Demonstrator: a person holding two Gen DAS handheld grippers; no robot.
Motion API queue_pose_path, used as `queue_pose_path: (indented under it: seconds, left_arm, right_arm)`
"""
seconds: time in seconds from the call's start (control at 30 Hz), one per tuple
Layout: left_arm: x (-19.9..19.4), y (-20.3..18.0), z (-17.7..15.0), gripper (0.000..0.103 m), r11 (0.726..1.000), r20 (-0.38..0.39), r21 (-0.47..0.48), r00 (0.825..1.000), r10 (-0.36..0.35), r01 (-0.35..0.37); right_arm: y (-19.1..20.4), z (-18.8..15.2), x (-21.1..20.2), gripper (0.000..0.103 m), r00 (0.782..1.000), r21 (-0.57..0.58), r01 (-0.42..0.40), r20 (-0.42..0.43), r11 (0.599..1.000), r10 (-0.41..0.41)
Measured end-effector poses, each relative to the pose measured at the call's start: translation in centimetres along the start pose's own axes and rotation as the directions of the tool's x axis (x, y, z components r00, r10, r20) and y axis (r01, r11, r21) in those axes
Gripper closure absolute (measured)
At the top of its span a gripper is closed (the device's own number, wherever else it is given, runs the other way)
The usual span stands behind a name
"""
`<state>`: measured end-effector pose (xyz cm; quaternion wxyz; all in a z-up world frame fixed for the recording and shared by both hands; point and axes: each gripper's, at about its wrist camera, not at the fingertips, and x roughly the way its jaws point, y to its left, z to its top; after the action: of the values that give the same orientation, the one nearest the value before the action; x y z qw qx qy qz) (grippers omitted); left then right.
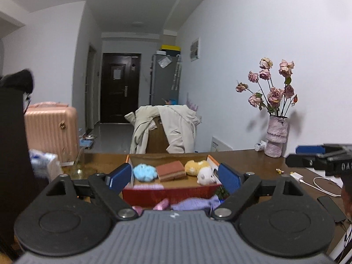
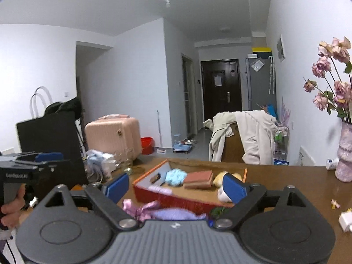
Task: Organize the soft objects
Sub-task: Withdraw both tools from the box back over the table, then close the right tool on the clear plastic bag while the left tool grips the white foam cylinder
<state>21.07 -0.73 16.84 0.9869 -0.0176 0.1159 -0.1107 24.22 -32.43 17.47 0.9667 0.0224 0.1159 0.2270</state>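
A shallow red box (image 1: 167,194) (image 2: 180,200) sits on the brown table. It holds a blue fluffy ball (image 1: 144,172) (image 2: 175,176), a brown sponge block (image 1: 171,170) (image 2: 199,179), a yellow plush (image 1: 195,167) (image 2: 220,178) and a white plush (image 1: 205,176) (image 2: 222,194). A lilac soft piece (image 1: 193,204) (image 2: 173,214) with a pink ribbon (image 2: 132,206) lies on the table in front of the box. My left gripper (image 1: 175,177) is open just short of the box and holds nothing. My right gripper (image 2: 176,188) is open too and empty, off to the box's right.
A vase of dried roses (image 1: 276,136) (image 2: 345,154) stands at the table's far right. A phone (image 1: 330,204) and white cable (image 1: 323,182) lie to the right. A black bag (image 2: 50,143), a tissue pack and a glass jar (image 1: 80,165) crowd the left. Behind the table, a coat-draped chair (image 1: 167,127).
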Motion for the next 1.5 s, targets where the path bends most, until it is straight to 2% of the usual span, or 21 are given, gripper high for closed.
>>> queue_pose_path:
  seconds: [0.1, 0.27, 0.37, 0.47, 0.6, 0.67, 0.73, 0.87, 0.9, 0.93, 1.0, 1.17, 1.2, 1.27, 1.33, 1.37, 1.5]
  left_arm:
    - [-1.7, -1.1, -2.8, 0.009, 1.000, 0.000, -0.021, 1.000, 0.019, -0.019]
    - [-2.6, -2.4, -6.5, 0.008, 1.000, -0.095, -0.020, 0.995, 0.021, -0.023]
    - [-2.2, -2.9, -7.2, 0.008, 0.999, -0.120, -0.004, 0.992, 0.032, -0.033]
    - [-1.0, -3.6, -7.4, 0.008, 1.000, -0.138, -0.008, 0.990, 0.011, -0.013]
    - [1.5, -4.6, -8.1, 0.008, 1.000, -0.175, 0.007, 0.984, -0.005, 0.006]
    - [3.2, -5.0, -8.7, 0.008, 1.000, -0.200, 0.008, 0.980, -0.009, 0.011]
    - [5.1, -5.3, -9.3, 0.009, 1.000, -0.219, 0.009, 0.976, 0.000, 0.002]
    - [9.4, -6.7, -10.7, 0.009, 0.999, -0.236, 0.048, 0.971, 0.030, -0.020]
    - [10.4, -7.3, -11.0, 0.009, 0.998, -0.239, 0.064, 0.970, 0.039, -0.024]
    - [11.4, -7.8, -11.2, 0.009, 0.997, -0.239, 0.077, 0.971, 0.033, -0.015]
    - [13.5, -8.6, -11.6, 0.009, 0.996, -0.245, 0.083, 0.969, 0.012, 0.009]
    - [18.2, -10.5, -12.1, 0.011, 0.995, -0.288, 0.045, 0.955, -0.072, 0.089]
    - [19.0, -11.0, -12.2, 0.012, 0.994, -0.300, 0.038, 0.950, -0.087, 0.103]
    - [20.5, -11.7, -12.6, 0.023, 0.991, -0.336, 0.027, 0.935, -0.114, 0.131]
    - [21.6, -12.1, -12.9, 0.048, 0.989, -0.387, 0.008, 0.912, -0.134, 0.149]
    - [21.8, -12.2, -13.0, 0.047, 0.989, -0.395, -0.001, 0.908, -0.139, 0.151]
    - [20.9, -12.1, -12.8, 0.050, 0.985, -0.371, -0.015, 0.914, -0.166, 0.173]
  right_arm:
    - [0.3, -3.6, -1.9, 0.011, 1.000, 0.011, 0.003, -0.003, 1.000, -0.003]
    - [0.3, -9.1, -3.6, 0.011, 0.997, 0.069, 0.018, -0.069, 0.997, -0.014]
    - [0.0, -11.1, -3.9, 0.011, 0.994, 0.096, 0.023, -0.112, 0.995, -0.013]
    - [-0.6, -11.8, -3.3, 0.011, 0.992, 0.102, 0.036, -0.128, 0.994, -0.022]
    - [-1.7, -12.5, -1.2, 0.012, 0.988, 0.118, 0.047, -0.153, 0.992, -0.029]
    - [-2.2, -12.8, 0.5, 0.017, 0.985, 0.107, 0.055, -0.169, 0.993, -0.037]
    - [-2.8, -13.2, 2.7, 0.021, 0.980, 0.102, 0.072, -0.190, 0.992, -0.051]
    - [-4.0, -13.6, 7.1, 0.023, 0.969, 0.075, 0.120, -0.225, 0.990, -0.101]
    - [-4.4, -13.7, 8.1, 0.031, 0.965, 0.068, 0.123, -0.240, 0.990, -0.103]
    - [-4.9, -13.8, 9.1, 0.048, 0.961, 0.064, 0.119, -0.259, 0.991, -0.099]
    - [-6.2, -13.8, 10.0, 0.067, 0.956, 0.092, 0.116, -0.279, 0.989, -0.086]
    - [-9.9, -13.2, 9.3, 0.072, 0.961, 0.203, 0.160, -0.254, 0.966, -0.106]
    - [-10.3, -12.9, 9.1, 0.072, 0.961, 0.210, 0.170, -0.250, 0.963, -0.115]
    - [-10.7, -12.4, 8.8, 0.072, 0.965, 0.217, 0.173, -0.233, 0.961, -0.121]
    - [-10.7, -11.9, 8.5, 0.072, 0.968, 0.223, 0.169, -0.219, 0.960, -0.120]
    - [-10.6, -11.7, 8.5, 0.072, 0.970, 0.224, 0.165, -0.213, 0.961, -0.117]
    - [-10.0, -11.2, 8.3, 0.072, 0.973, 0.213, 0.150, -0.206, 0.965, -0.106]
